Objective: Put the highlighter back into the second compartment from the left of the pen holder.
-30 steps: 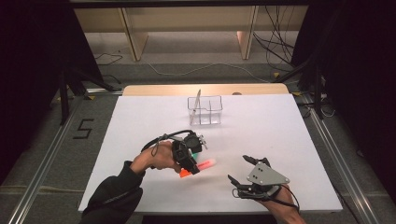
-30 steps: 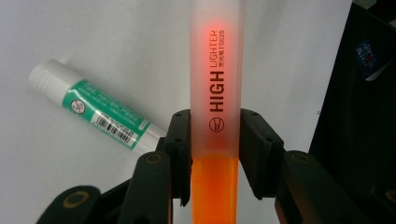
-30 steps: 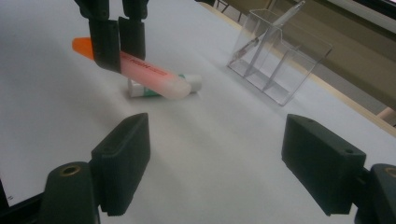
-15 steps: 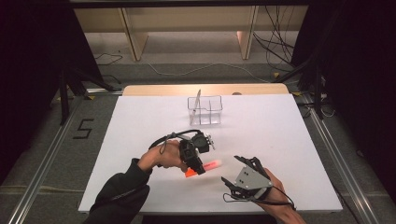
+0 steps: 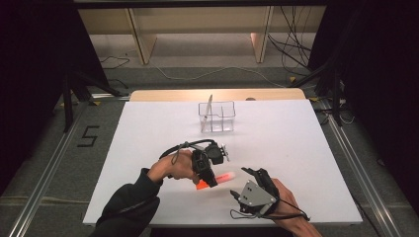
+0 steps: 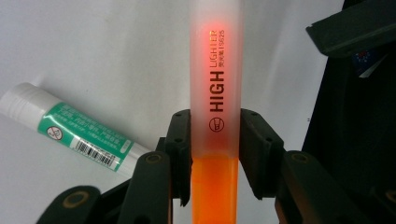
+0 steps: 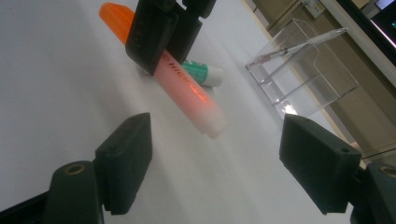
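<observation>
This looks like a lab or recording studio set up for data capture, not a home or office. A plain white tabletop (image 5: 306,148) sits on a wooden board, with dark curtains (image 5: 29,59) hanging on both sides. Metal rails (image 5: 363,175) run along the grey carpeted floor, where a "5" (image 5: 88,136) is marked in black tape. Loose cables (image 5: 291,52) trail across the floor behind the table, beside bare wooden shelving legs (image 5: 141,42).
</observation>
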A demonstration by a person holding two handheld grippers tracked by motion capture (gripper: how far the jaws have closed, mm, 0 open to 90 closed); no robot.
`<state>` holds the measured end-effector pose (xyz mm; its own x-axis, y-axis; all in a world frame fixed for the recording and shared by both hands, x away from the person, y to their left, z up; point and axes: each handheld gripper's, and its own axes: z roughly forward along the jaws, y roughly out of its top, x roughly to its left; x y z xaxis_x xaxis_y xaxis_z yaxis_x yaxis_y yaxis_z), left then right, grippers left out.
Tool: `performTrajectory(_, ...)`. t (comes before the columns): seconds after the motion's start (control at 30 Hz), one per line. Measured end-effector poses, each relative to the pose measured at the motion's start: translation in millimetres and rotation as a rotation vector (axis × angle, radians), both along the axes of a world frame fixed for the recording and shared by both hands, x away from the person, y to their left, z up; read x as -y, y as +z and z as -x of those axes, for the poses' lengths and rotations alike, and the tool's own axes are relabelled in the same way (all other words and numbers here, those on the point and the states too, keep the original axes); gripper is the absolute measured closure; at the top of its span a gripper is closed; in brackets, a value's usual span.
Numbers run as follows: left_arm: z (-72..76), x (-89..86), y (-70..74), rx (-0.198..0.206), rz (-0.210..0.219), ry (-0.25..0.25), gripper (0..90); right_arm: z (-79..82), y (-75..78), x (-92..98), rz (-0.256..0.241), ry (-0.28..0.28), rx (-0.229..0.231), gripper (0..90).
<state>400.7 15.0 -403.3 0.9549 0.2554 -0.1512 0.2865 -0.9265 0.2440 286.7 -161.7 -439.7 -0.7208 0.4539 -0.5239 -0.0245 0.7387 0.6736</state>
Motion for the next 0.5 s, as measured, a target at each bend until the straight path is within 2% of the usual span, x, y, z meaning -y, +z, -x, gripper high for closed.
performTrajectory(0.07,0.2,2.0,0.1,-0.004,-0.008,-0.007,66.2,-0.5,-1.0,-1.9,0.003,-0.001,0.017,26.7)
performTrajectory(0.2,0.3,4.5,0.9,-0.004,-0.015,-0.019,66.1,0.9,-3.5,-5.8,0.042,0.008,0.025,27.6)
performTrajectory(0.33,0.8,6.5,0.8,-0.009,-0.017,-0.026,66.2,3.4,-6.5,-10.3,0.088,0.023,0.067,29.4)
performTrajectory(0.37,0.6,7.0,0.7,-0.013,-0.018,-0.028,66.1,4.3,-7.1,-11.2,0.097,0.019,0.065,29.5)
performTrajectory(0.43,0.6,8.5,0.8,-0.019,-0.016,-0.023,66.1,2.7,-8.4,-12.4,0.116,0.032,0.098,30.0)
performTrajectory(0.5,0.2,9.0,1.2,-0.023,-0.014,-0.026,66.1,3.3,-9.5,-13.0,0.131,0.033,0.09,30.0)
